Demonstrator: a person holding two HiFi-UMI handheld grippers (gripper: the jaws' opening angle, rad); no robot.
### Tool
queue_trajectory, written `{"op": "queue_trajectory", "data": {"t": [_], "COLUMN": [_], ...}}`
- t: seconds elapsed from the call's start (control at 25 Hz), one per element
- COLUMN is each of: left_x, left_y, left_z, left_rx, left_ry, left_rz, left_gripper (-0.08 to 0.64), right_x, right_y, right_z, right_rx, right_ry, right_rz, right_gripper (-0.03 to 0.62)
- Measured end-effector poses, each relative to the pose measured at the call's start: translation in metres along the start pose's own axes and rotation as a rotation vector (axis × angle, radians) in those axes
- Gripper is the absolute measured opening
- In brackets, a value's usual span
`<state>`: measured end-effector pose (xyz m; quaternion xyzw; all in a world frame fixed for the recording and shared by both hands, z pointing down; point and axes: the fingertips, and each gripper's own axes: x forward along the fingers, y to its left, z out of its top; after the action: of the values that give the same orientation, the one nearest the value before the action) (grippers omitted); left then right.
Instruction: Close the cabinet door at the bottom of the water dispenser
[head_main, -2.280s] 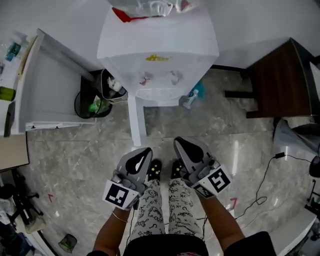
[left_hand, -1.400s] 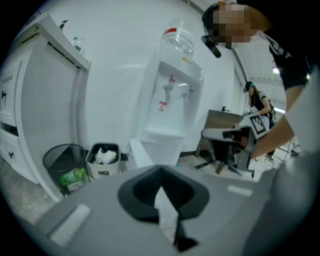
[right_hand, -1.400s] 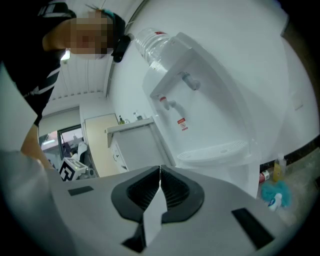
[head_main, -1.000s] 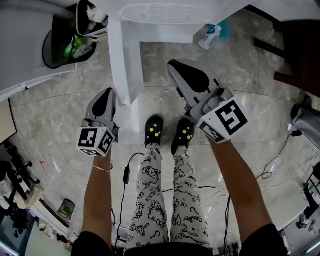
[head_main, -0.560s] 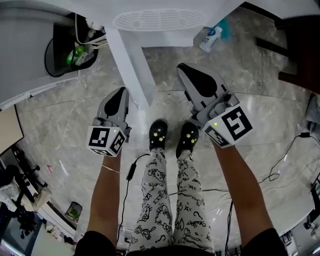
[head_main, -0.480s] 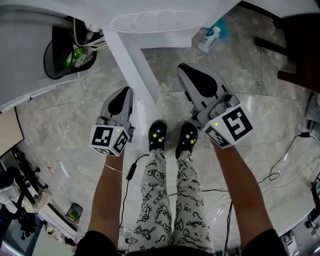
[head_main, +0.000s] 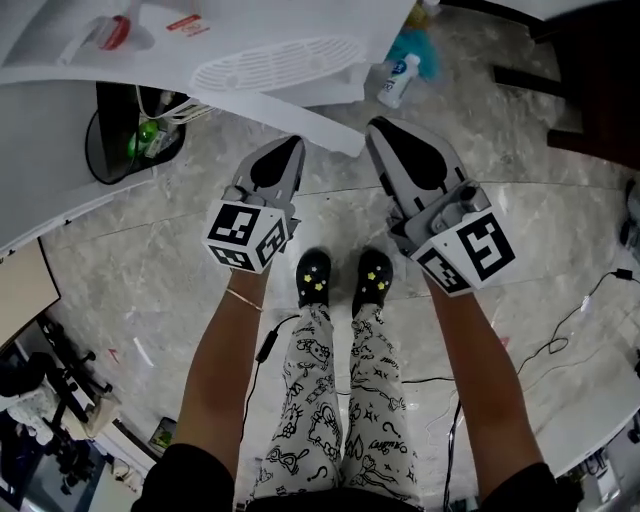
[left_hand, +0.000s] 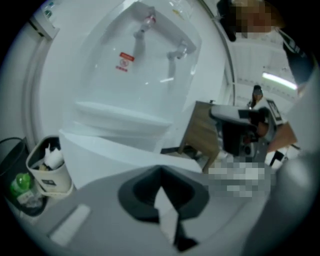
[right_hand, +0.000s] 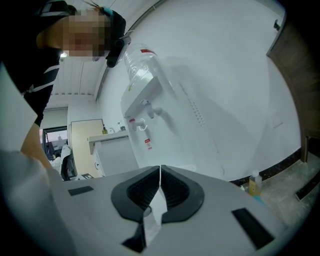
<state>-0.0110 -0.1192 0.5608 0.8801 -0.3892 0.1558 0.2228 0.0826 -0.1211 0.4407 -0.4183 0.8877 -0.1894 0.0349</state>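
The white water dispenser (head_main: 275, 62) fills the top of the head view, its drip grille facing me. Its bottom cabinet door (head_main: 300, 125) lies as a white slab slanting under the grille, close to the body. My left gripper (head_main: 292, 143) is shut and empty, its tip at the door's outer face. In the left gripper view the door (left_hand: 115, 155) crosses just ahead of the left gripper (left_hand: 160, 170), below the taps (left_hand: 155, 45). My right gripper (head_main: 380, 124) is shut on nothing, just right of the door's free edge; the right gripper (right_hand: 160, 167) looks at the dispenser (right_hand: 150, 110) side-on.
A black bin (head_main: 125, 140) with a green bottle stands left of the dispenser, beside a white counter (head_main: 40, 190). A white-and-blue bottle (head_main: 393, 80) lies on the marble floor at its right. A dark wooden cabinet (head_main: 590, 80) is far right. The person's feet (head_main: 340, 278) stand below the grippers.
The door, which stuck out towards me, has swung to the right towards the dispenser. My left gripper moved right and forward with it. The right gripper stayed nearly where it was.
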Motion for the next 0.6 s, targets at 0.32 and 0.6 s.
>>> {"op": "queue_trajectory", "data": {"t": [0.32, 0.6], "left_x": [0.055, 0.075], "left_y": [0.002, 0.000], "left_z": [0.034, 0.044], "left_rx": [-0.011, -0.009], "left_ry": [-0.034, -0.035], "left_rz": [0.020, 0.021], "left_gripper": [-0.005, -0.005], "right_x": [-0.034, -0.048], "right_y": [-0.037, -0.059], "right_z": [0.017, 0.025], "right_rx": [0.034, 0.039], "right_ry": [-0.042, -0.050], "right_rz": [-0.086, -0.126], "right_gripper": [0.017, 0.017]}}
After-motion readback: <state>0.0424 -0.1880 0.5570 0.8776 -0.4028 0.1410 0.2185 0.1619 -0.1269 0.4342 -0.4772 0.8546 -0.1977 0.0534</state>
